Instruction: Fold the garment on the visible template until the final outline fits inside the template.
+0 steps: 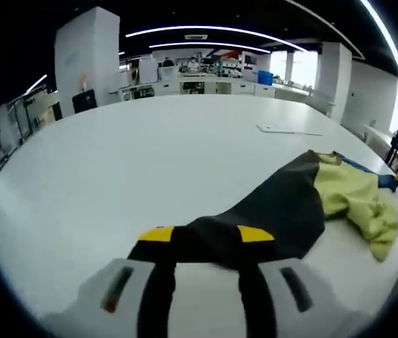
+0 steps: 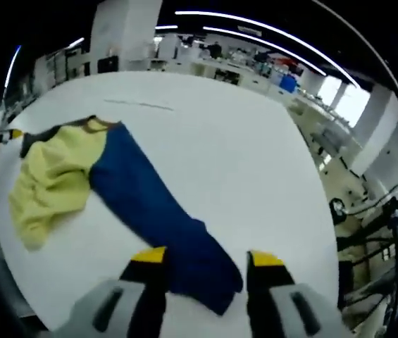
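Left gripper [image 1: 207,236] low over the white desk [image 1: 149,162], jaws spread around the garment's black sleeve [image 1: 269,218]. Right gripper [image 2: 206,259] likewise low, jaws apart astride the blue sleeve [image 2: 163,211]. Beyond both, the garment [image 2: 54,176] lies crumpled on the desk, yellow body bunched.

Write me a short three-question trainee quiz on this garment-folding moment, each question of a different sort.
1. True or false: the yellow, black and blue fabric garment lies neatly folded flat on the white table.
2. Multiple choice: in the right gripper view, which part lies between the right gripper jaws? A yellow body, B blue sleeve, C black sleeve.
3. Fill in: in the left gripper view, the left gripper jaws straddle the ___ sleeve.

Key: 1 false, it is crumpled. 2 B. 3 black.
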`<state>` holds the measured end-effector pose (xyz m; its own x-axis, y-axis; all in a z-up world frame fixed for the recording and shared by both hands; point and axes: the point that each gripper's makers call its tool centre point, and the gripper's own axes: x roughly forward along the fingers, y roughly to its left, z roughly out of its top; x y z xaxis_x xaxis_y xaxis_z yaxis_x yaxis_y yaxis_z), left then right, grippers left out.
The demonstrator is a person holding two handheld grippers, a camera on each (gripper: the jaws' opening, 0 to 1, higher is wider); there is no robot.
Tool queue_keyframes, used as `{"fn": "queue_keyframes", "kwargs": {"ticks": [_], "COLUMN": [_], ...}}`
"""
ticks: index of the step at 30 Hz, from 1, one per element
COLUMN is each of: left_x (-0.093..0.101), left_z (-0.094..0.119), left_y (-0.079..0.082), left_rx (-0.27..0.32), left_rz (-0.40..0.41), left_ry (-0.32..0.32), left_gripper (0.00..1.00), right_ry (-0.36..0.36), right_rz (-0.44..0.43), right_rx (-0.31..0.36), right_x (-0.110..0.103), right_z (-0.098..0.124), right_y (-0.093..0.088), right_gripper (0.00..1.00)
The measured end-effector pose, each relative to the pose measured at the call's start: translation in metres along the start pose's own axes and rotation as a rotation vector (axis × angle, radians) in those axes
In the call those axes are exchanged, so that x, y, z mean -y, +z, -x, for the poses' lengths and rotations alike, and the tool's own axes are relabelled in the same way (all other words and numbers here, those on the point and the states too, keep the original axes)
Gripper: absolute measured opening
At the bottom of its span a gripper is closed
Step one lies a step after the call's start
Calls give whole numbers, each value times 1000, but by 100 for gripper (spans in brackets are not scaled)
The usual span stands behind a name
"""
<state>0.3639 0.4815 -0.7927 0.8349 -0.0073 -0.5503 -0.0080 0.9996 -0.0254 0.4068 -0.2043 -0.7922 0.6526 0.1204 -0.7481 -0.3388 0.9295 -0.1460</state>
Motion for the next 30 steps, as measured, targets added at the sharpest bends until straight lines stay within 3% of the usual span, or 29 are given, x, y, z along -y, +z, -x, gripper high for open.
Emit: {"fn": "queue_keyframes", "kwargs": {"ticks": [5, 11, 14, 26, 30], "left_x": [15, 32, 40, 79, 83], "left_z": [9, 15, 19, 40, 42], "left_y": [4, 4, 2, 15, 11], "left_rx": [31, 44, 56, 140, 134], "left_rz": [-12, -34, -29, -17, -31], "left_ry": [-47, -109, -127, -231, -246], "left_gripper": [49, 63, 70, 97, 99], "right_ry": [90, 165, 215, 424, 490], "right_rz": [-37, 12, 39, 134, 162], "right_rx": [46, 78, 92, 127, 151], "right_x": [-29, -58, -85, -189, -225], "right_z": [7, 12, 20, 32, 37], "right_y": [13, 28, 39, 58, 63], "right_gripper": [70, 84, 90, 97, 95]}}
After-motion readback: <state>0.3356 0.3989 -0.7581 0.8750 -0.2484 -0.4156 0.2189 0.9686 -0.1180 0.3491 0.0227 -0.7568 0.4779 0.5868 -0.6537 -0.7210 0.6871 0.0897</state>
